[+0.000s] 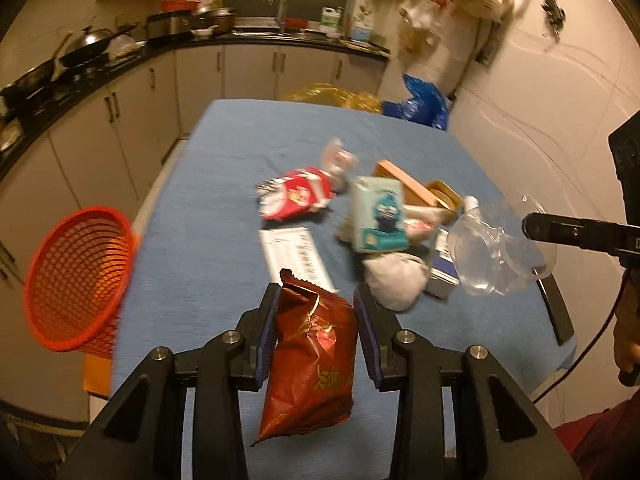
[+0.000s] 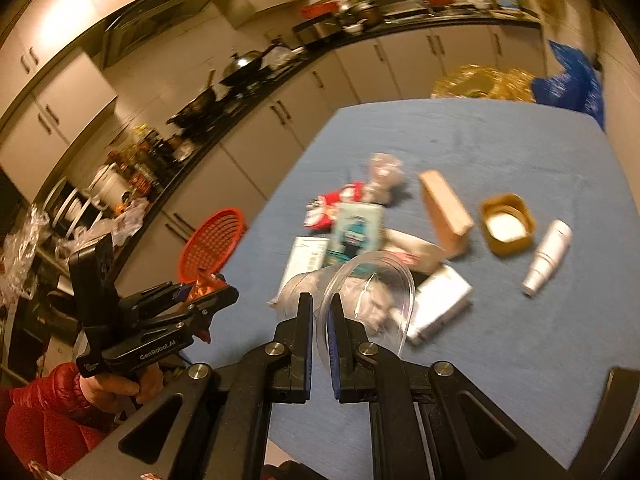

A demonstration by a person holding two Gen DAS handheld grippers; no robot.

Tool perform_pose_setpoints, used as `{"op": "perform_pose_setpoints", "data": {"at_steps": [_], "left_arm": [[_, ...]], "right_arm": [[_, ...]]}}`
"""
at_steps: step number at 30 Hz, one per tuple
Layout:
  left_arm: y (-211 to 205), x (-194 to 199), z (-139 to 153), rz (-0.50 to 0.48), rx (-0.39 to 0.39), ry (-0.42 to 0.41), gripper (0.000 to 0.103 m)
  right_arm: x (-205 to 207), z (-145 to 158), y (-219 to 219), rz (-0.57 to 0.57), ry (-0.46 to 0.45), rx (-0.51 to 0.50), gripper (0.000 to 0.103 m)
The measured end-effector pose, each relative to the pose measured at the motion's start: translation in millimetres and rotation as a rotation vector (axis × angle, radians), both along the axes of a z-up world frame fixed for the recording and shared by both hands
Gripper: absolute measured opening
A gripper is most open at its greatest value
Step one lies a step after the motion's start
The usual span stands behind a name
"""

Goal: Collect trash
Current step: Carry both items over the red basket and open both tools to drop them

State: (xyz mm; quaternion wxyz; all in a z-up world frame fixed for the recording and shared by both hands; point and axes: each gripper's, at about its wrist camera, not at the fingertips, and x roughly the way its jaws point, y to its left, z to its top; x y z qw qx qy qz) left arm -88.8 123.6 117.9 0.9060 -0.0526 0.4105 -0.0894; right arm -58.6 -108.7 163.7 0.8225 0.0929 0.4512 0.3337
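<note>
A: Trash, two items in hand. The left gripper (image 1: pixel 316 320) is clamping its fingers on a crinkled dark-red foil snack packet (image 1: pixel 312 364), which is hanging clear above the blue cloth-covered surface (image 1: pixel 224 184). The right gripper (image 2: pixel 320 344) is pinching its fingers almost together on the rim of a clear thin plastic cup (image 2: pixel 364 300), also lifted off the cloth.

B: And what is remaining?

A: Most of it, by my count. Lying in a loose heap mid-surface are a red-and-white printed wrapper (image 1: pixel 296 196), a pale teal tissue pack (image 1: pixel 380 214), a white printed paper slip (image 1: pixel 296 258), a crumpled grey-white wad (image 1: pixel 396 280), a tan cardboard box (image 2: pixel 444 214), a gold plastic lid (image 2: pixel 507 224) and a small white bottle (image 2: pixel 548 256). I judge the job to be at an early stage.

B: Destination?

A: Probably the red mesh plastic basket (image 1: pixel 76 276), which is standing beside the surface's left edge; whether anything is inside it, I cannot tell.

B: Room?

A: A kitchen: cream cabinets, with woks and pots sitting on a dark worktop, and a blue bag beyond the far edge.
</note>
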Motion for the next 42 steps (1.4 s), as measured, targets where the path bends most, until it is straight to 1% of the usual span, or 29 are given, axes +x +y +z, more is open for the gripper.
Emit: {"op": "perform_pose_setpoints", "data": {"at_steps": [6,12,15,20,25,30,33,34,35,36,37,38,39,40,42], "left_arm": [[47,-4,7,0.088,-0.012,-0.008,0.035],[109,-2,17,0.180,-0.017,-0.037,0.035],[137,3,17,0.217,-0.014,-0.043,0.035],[186,12,4,0.274,-0.004,-0.022,0.035],[230,23,-14,0.321,-0.016,0.013,0.036],[248,38,-32,0.316,0.001,0.049,0.036],[249,41,-39,0.299,0.025,0.050,0.036],[250,43,-40,0.297,0.027,0.052,0.038],[252,43,-41,0.301,0.027,0.055,0.048],[254,43,-43,0.309,0.025,0.054,0.055],[257,42,-43,0.324,0.019,0.045,0.064],[260,40,-42,0.332,0.012,0.039,0.065],[261,39,-41,0.337,0.004,0.038,0.065],[263,38,-42,0.341,0.000,0.041,0.065],[266,36,-41,0.349,-0.004,0.043,0.065]], "right_arm": [[4,11,65,0.092,-0.021,-0.001,0.007],[11,19,127,0.171,-0.041,-0.009,0.007],[19,23,166,0.211,-0.050,-0.020,0.007],[35,19,225,0.261,-0.046,-0.034,0.007],[60,10,275,0.277,-0.025,-0.047,0.007],[83,3,317,0.287,-0.021,-0.073,0.007],[93,-3,340,0.296,-0.014,-0.089,0.007],[95,-4,344,0.299,-0.012,-0.091,0.008],[97,-6,350,0.304,-0.008,-0.093,0.008],[99,-8,355,0.304,-0.007,-0.100,0.008],[100,-9,358,0.303,-0.009,-0.102,0.009],[102,-10,361,0.304,-0.008,-0.102,0.012],[102,-10,362,0.304,-0.006,-0.098,0.021],[103,-9,362,0.301,-0.007,-0.092,0.026],[104,-8,361,0.293,-0.008,-0.088,0.026]]}}
